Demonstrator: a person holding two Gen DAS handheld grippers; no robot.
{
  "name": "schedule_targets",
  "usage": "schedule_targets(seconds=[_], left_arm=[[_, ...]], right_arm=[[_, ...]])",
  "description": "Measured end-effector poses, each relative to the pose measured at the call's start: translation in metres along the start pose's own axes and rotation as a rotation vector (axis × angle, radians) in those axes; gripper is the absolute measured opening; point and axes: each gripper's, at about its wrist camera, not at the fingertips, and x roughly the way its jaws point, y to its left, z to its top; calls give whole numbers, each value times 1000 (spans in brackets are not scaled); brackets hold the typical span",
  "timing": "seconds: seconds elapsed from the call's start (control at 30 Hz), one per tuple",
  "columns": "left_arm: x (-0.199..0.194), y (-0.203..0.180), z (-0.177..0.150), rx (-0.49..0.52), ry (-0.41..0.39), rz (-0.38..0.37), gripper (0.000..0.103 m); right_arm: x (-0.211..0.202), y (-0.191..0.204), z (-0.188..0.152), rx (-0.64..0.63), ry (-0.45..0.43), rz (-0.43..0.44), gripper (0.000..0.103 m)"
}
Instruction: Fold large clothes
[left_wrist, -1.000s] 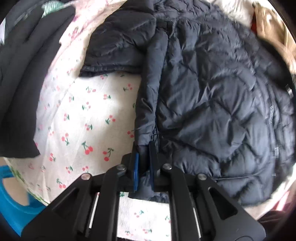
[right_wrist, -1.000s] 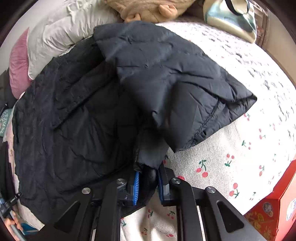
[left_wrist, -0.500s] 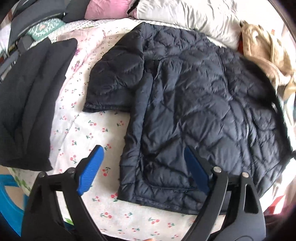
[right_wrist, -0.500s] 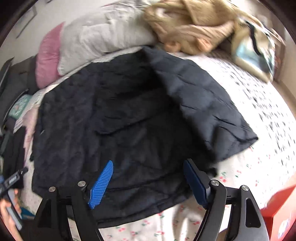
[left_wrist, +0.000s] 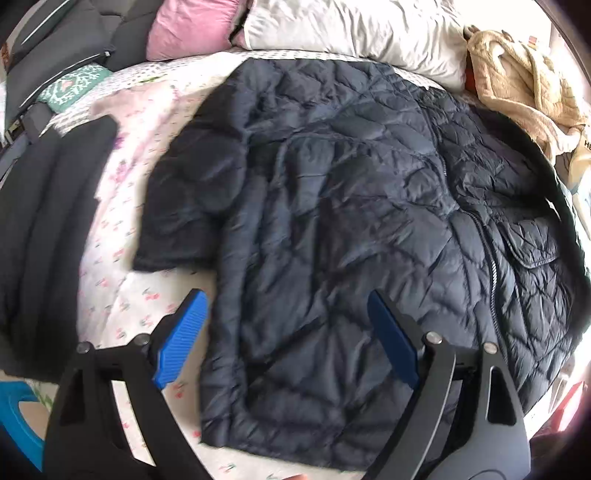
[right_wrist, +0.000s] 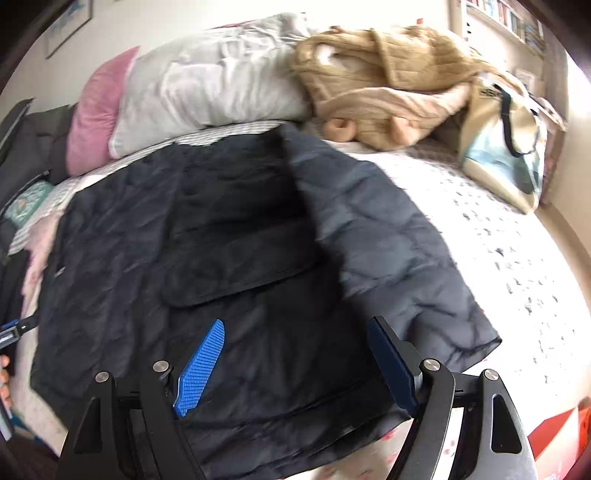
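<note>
A dark navy quilted jacket (left_wrist: 351, 229) lies spread flat on the cherry-print bedsheet (left_wrist: 122, 295), front up, zipper running down its right side. It also shows in the right wrist view (right_wrist: 236, 280), with one sleeve (right_wrist: 399, 266) lying out to the right. My left gripper (left_wrist: 286, 334) is open and empty, raised above the jacket's hem. My right gripper (right_wrist: 295, 362) is open and empty, raised above the jacket's lower edge.
A folded black garment (left_wrist: 44, 236) lies on the bed's left side. A pink pillow (left_wrist: 188, 26) and white pillow (left_wrist: 354, 33) sit at the head. A tan fleece garment (right_wrist: 388, 81) and a bag (right_wrist: 506, 147) lie at the far right. A red box (right_wrist: 554, 439) stands by the bed.
Both grippers were shut on the jacket's hem a second ago. They let go, opened wide and pulled up and back. The jacket now lies flat.
</note>
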Motion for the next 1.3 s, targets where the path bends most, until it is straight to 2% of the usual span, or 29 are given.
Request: schedule_targets(seconds=[0.13, 0.17, 0.2, 0.23, 0.27, 0.3, 0.37, 0.43, 0.5, 0.57, 0.7, 0.77, 0.93, 1.03, 1.07, 1.13, 1.17, 1.2, 1.3], left_arm=[[5, -31, 9, 68, -24, -13, 88], [6, -36, 8, 72, -25, -25, 88], [10, -42, 8, 69, -15, -49, 88], [12, -46, 9, 62, -2, -67, 88], [14, -50, 10, 55, 15, -97, 88], [14, -55, 12, 50, 26, -136, 88], [9, -63, 18, 42, 7, -181, 88], [2, -70, 25, 45, -35, -194, 88], [-1, -76, 31, 50, -60, -195, 88], [1, -81, 37, 53, -57, -206, 88], [10, -82, 44, 40, -47, -210, 88], [14, -78, 48, 18, -37, -209, 88], [23, -67, 55, -16, -20, -205, 88], [20, -60, 60, -21, -32, -201, 88], [19, -59, 62, -17, -39, -196, 88], [19, -55, 63, -9, -52, -172, 88], [20, -53, 63, -8, -56, -147, 88], [22, -51, 63, -10, -53, -130, 88], [24, -46, 64, -16, -26, -124, 88]], right_arm=[[26, -10, 4, -14, 41, -119, 79], [37, -11, 4, -19, 68, -154, 67], [47, -14, 3, -13, 93, -185, 42], [53, -17, 3, -2, 104, -209, 28], [55, -21, 5, 18, 103, -227, 17], [52, -26, 10, 44, 93, -214, 12], [40, -32, 22, 63, 59, -230, 9], [28, -31, 40, 0, -2, -324, 8], [23, -36, 60, -36, -26, -400, 8], [21, -50, 85, -18, -32, -423, 8], [21, -90, 145, 32, -51, -543, 8], [22, -106, 166, 70, -63, -567, 8], [36, -136, 207, 79, -54, -702, 9], [44, -140, 222, 72, -61, -737, 12], [45, -139, 225, 75, -64, -716, 22], [48, -136, 227, 105, -68, -633, 50], [47, -134, 224, 142, -78, -568, 76], [46, -130, 221, 164, -92, -519, 86], [44, -109, 203, 176, -108, -397, 86]])
